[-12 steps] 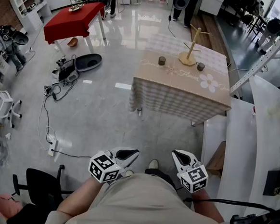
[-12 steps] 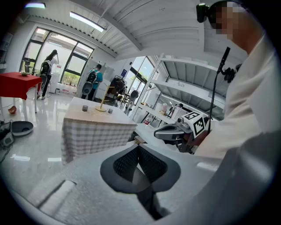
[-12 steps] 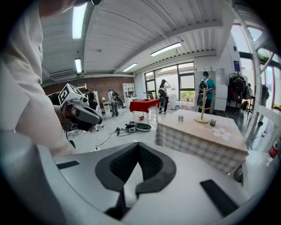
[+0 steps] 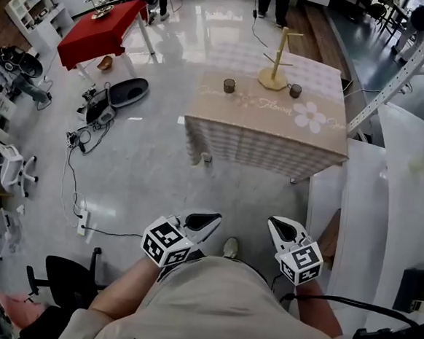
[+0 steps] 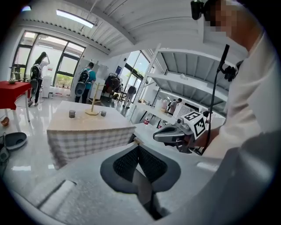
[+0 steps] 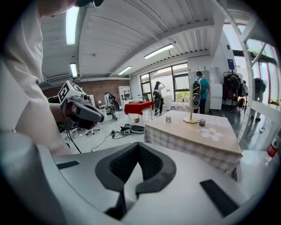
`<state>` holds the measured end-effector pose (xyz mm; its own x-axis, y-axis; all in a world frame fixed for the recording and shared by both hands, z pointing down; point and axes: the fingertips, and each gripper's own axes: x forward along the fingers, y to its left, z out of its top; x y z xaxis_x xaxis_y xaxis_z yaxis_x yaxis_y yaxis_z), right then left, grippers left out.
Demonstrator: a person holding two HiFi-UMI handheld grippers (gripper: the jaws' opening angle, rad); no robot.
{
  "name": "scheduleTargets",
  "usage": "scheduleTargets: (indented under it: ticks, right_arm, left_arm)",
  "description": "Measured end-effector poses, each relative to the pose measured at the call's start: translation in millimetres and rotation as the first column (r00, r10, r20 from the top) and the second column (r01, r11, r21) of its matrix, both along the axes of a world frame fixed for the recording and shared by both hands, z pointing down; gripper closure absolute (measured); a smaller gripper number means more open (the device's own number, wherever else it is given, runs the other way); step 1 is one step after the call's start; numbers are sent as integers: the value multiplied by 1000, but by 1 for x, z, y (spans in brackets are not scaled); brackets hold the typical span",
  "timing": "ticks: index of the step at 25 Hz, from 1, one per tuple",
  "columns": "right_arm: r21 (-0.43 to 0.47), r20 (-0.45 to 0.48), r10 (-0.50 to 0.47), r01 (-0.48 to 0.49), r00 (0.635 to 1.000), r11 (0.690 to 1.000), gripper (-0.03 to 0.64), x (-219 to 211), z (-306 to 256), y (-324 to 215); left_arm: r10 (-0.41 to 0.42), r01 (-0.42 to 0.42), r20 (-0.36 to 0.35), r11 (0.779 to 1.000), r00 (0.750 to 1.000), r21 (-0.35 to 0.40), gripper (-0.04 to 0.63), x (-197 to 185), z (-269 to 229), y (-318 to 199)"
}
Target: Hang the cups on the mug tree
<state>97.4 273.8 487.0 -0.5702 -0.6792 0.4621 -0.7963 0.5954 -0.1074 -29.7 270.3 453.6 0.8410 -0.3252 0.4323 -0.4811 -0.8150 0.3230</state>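
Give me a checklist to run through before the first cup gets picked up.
1. Left gripper empty: ok, jaws together on nothing.
2. Right gripper empty: ok, jaws together on nothing.
3. Jaws open for a grasp: not ok, both are shut.
4. Left cup and right cup upright on the table: ok.
5. Mug tree upright, pegs bare: ok.
6. Cups within reach: not ok, the table stands well ahead across the floor.
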Motion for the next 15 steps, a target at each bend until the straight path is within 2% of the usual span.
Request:
scheduleTargets:
  ticks: [6, 11, 15]
  right_arm:
    - [-28, 27, 16, -15, 1000, 999, 604, 25, 17, -31]
    - [-52, 17, 35, -34, 999, 998, 604, 33, 35, -77]
    - [-72, 15, 92, -90, 996, 993, 603, 35, 37, -127]
  left_arm:
    - [26, -26, 4, 1000, 1000, -17, 588, 36, 4, -32]
    - [57, -57, 10, 998, 998, -32, 588, 40, 17, -81]
    - [96, -96, -11, 995, 995, -37, 588, 38, 22, -138]
